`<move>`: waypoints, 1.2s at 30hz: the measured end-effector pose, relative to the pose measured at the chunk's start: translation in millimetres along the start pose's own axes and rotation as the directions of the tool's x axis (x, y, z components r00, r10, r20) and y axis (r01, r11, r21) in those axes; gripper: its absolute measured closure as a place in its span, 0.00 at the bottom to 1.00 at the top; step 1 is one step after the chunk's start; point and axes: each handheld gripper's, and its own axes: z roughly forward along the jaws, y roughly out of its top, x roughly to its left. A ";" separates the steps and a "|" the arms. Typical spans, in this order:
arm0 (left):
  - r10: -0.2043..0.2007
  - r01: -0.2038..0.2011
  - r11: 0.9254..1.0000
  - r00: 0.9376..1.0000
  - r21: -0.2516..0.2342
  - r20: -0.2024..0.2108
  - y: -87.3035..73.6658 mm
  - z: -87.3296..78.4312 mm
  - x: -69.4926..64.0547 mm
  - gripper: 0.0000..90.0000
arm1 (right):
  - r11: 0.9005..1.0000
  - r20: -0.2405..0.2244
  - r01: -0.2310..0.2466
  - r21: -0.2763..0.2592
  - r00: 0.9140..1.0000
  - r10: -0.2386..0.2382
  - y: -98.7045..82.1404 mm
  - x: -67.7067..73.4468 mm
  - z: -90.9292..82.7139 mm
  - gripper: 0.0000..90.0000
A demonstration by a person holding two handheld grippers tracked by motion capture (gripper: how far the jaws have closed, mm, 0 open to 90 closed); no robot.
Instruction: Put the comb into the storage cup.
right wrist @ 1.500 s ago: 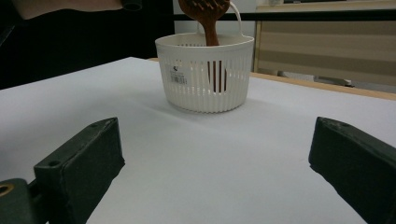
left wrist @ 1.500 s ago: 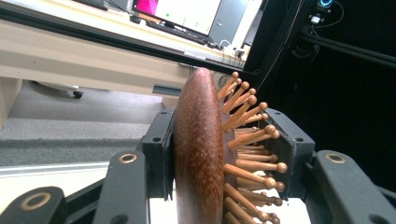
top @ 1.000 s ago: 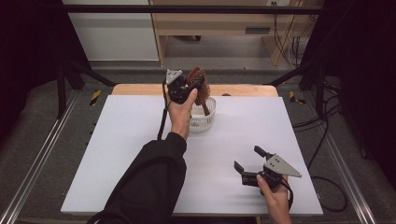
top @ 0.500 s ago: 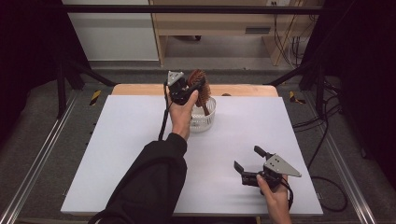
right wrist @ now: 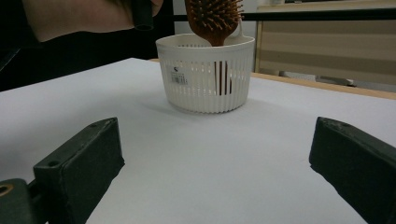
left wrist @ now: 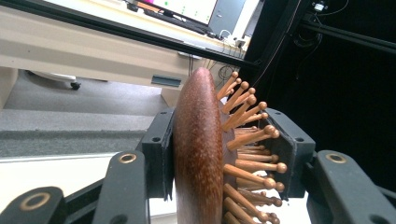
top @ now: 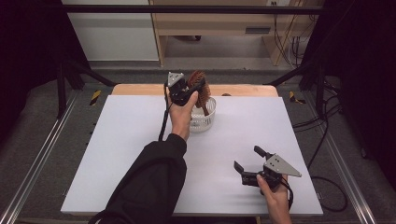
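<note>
Clamping the wooden hairbrush by its head, left gripper holds it at 12 o'clock on the table, handle down inside the white slotted basket. Right gripper rests at 5 o'clock, jaws wide, nothing between.

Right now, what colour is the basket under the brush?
White, with slatted sides: the basket shows best in the right gripper view.

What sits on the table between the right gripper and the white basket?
Nothing: in the right gripper view, bare white table runs from the open right gripper to the white basket. The high view shows the same bare stretch.
</note>
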 end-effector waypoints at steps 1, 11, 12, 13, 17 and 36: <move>-0.001 0.001 1.000 1.000 0.000 0.000 0.0 -0.1 0.3 0.54 | 1.000 0.000 0.000 0.000 1.000 0.000 0.0 0.0 0.0 0.03; -0.001 0.001 1.000 1.000 0.011 0.005 0.8 -2.2 5.0 0.54 | 1.000 0.000 -0.001 0.000 1.000 0.001 0.0 -0.1 0.0 0.03; 0.004 -0.004 1.000 1.000 0.015 0.005 1.0 -2.8 6.0 0.54 | 1.000 0.000 -0.001 0.000 1.000 0.001 0.0 -0.2 0.0 0.03; 0.007 -0.007 1.000 1.000 0.018 0.005 1.2 -3.4 6.8 0.54 | 1.000 0.000 0.000 0.000 1.000 0.000 -0.1 -0.3 0.1 0.03; 0.003 -0.004 1.000 1.000 0.024 0.007 1.1 -5.9 11.9 0.54 | 1.000 -0.002 -0.005 -0.001 1.000 0.005 -0.1 -0.2 0.2 0.03; -0.011 0.010 0.999 1.000 0.037 0.019 -1.0 -15.4 30.9 0.52 | 1.000 -0.002 -0.007 -0.002 1.000 0.007 -0.2 -0.9 0.4 0.03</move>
